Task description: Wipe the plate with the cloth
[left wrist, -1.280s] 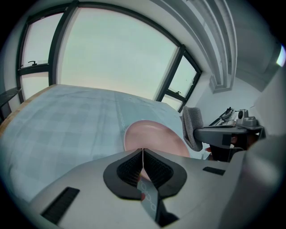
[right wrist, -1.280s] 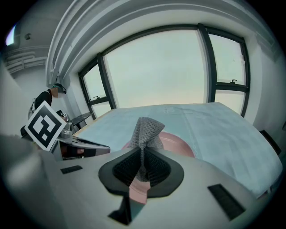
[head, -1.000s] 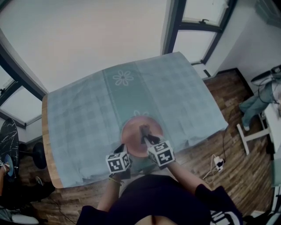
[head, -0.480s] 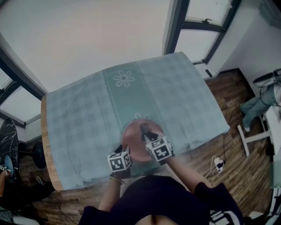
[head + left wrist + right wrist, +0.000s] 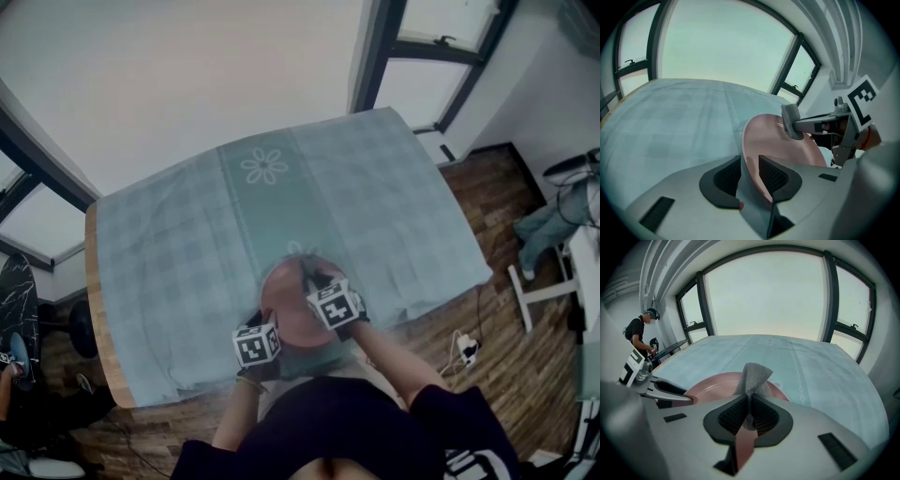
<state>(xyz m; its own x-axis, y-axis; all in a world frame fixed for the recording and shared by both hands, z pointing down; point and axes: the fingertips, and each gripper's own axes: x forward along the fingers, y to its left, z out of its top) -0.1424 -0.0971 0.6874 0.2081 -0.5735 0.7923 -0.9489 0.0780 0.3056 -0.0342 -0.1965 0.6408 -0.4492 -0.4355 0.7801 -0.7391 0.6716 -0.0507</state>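
A pink plate (image 5: pixel 286 302) lies on the table's near edge, in front of me. My left gripper (image 5: pixel 266 323) is at its near-left rim. In the left gripper view the plate's rim (image 5: pixel 761 150) runs between the jaws of the left gripper (image 5: pixel 750 168), which stand open around it. My right gripper (image 5: pixel 307 277) is over the plate's far side, shut on a grey mesh cloth (image 5: pixel 753 375) that sticks up out of its jaws (image 5: pixel 750 412). The cloth (image 5: pixel 791 121) hangs just over the plate's face; whether it touches the plate I cannot tell.
A pale blue checked tablecloth (image 5: pixel 187 253) with a flower band covers the table, whose wooden edge (image 5: pixel 97 309) shows at the left. Large windows stand behind. A person (image 5: pixel 637 333) stands at a desk far left. A cable and plug (image 5: pixel 464 349) lie on the wooden floor at right.
My right gripper has carried the cloth forward over the plate and lower. The left gripper has stayed at the plate's near-left rim.
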